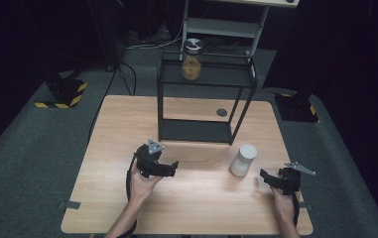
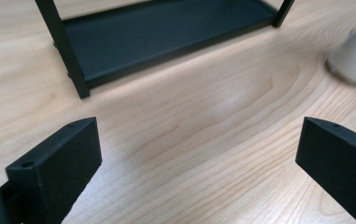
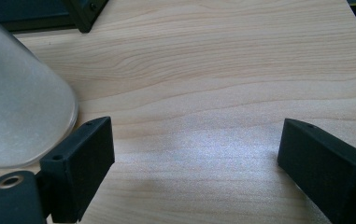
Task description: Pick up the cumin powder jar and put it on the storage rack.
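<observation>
1. A light wooden tabletop [image 1: 127, 208] stands on grey carpet in a dark room, and the person's two forearms come in from its near edge.
2. A black two-tier metal rack [image 1: 199, 130] stands at the middle of the tabletop's far half; its lower tray rests on the wood.
3. On the rack's upper shelf an amber jar [image 1: 192, 62] with a silver lid stands upright near the left side.
4. A white frosted cylinder [image 1: 242, 159] stands upright on the tabletop, just in front of and to the right of the rack's near right leg.
5. The left gripper [image 1: 171, 168] is held in the left hand [image 1: 143, 182] near the middle of the tabletop, pointing right toward the cylinder and well apart from it. In the left gripper view its fingers [image 2: 59, 168] are spread wide with bare wood between them, holding nothing.
6. The right gripper [image 1: 264, 177] is held in the right hand [image 1: 283, 202] near the right edge, pointing left, just to the right of the cylinder. In the right gripper view its fingers [image 3: 80, 161] are also wide apart and empty; the cylinder's base sits just beside the left finger, outside the gap.
</observation>
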The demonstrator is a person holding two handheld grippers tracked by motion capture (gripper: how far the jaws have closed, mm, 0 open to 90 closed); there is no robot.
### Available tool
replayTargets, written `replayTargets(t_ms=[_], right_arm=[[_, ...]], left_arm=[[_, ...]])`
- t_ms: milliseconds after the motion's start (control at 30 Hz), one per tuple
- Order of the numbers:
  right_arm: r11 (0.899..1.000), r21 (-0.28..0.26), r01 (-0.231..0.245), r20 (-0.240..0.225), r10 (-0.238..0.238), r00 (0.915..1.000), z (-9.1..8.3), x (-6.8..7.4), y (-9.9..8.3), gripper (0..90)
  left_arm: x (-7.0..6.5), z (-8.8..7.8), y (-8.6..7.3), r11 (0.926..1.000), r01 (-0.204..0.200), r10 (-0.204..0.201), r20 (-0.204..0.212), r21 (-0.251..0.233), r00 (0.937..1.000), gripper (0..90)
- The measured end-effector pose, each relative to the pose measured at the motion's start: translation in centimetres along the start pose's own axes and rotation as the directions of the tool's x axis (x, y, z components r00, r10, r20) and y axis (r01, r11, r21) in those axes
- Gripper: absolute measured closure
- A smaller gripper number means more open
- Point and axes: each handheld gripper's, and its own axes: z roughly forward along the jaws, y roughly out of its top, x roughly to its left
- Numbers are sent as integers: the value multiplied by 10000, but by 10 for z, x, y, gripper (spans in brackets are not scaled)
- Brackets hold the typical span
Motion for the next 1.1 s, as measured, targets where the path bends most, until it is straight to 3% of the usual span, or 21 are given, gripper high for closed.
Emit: replayTargets(t_ms=[333, 600, 1100], right_arm=[[10000, 32, -59, 9, 59, 10000, 0, 0, 1, 100], [10000, 36, -57, 11, 57, 10000, 0, 0, 1, 100], [10000, 47, -59, 38, 59, 10000, 0, 0, 1, 100]], left_arm=[[-9, 26, -16, 9991, -192, 199, -170, 388, 9997, 4], [-7, 35, -26, 9987, 212, -201, -233, 465, 9995, 3], [-7, 46, -34, 9970, 483, -470, -240, 603, 9986, 3]])
